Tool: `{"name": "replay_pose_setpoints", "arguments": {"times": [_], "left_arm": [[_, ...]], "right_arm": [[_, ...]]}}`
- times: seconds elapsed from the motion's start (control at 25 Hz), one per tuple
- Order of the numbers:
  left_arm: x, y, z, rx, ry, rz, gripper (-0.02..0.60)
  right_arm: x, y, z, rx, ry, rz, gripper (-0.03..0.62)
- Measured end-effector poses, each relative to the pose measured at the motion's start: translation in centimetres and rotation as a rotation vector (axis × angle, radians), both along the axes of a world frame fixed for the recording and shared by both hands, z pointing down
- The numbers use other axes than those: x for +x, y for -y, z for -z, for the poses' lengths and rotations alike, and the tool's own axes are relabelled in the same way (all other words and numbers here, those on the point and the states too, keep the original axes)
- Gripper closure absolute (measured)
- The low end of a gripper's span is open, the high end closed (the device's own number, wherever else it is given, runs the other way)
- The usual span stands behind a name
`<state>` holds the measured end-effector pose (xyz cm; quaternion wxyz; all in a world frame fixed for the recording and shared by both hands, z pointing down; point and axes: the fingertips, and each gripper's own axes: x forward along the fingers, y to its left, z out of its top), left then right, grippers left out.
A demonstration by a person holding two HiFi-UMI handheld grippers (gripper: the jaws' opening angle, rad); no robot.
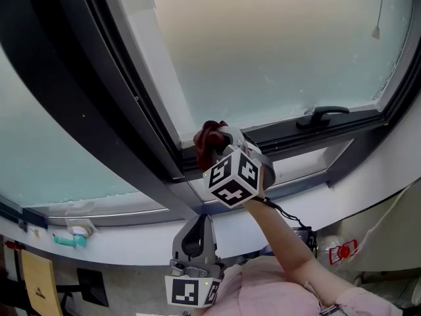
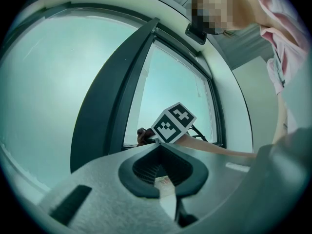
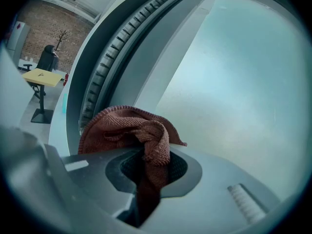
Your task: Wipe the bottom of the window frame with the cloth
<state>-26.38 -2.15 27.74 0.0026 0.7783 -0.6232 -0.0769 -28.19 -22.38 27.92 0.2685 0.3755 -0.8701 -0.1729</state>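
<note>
My right gripper (image 1: 212, 142) is shut on a dark red cloth (image 1: 208, 137), pressed against the bottom of the dark window frame (image 1: 276, 135) near its left corner. In the right gripper view the cloth (image 3: 130, 129) bunches out of the closed jaws against the frosted pane (image 3: 234, 82). My left gripper (image 1: 195, 237) hangs low near the person's body, jaws shut with nothing in them. The left gripper view shows its closed tips (image 2: 163, 172) and, beyond them, the right gripper's marker cube (image 2: 173, 123) at the frame.
A black window handle (image 1: 321, 115) sits on the bottom frame to the right of the cloth. A thick dark mullion (image 1: 85, 104) runs diagonally at left. A white sill (image 1: 302, 196) lies below. A teal item (image 1: 69, 240) rests on the left ledge.
</note>
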Motion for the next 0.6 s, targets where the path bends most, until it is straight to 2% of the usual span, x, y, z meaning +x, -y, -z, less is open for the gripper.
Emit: {"name": "replay_pose_setpoints", "arguments": {"times": [0.6], "left_arm": [[0.6, 0.1, 0.3, 0.012, 0.004, 0.003, 0.581]], "right_arm": [[1.9, 0.5, 0.1, -0.001, 0.044, -0.036, 0.542]]}}
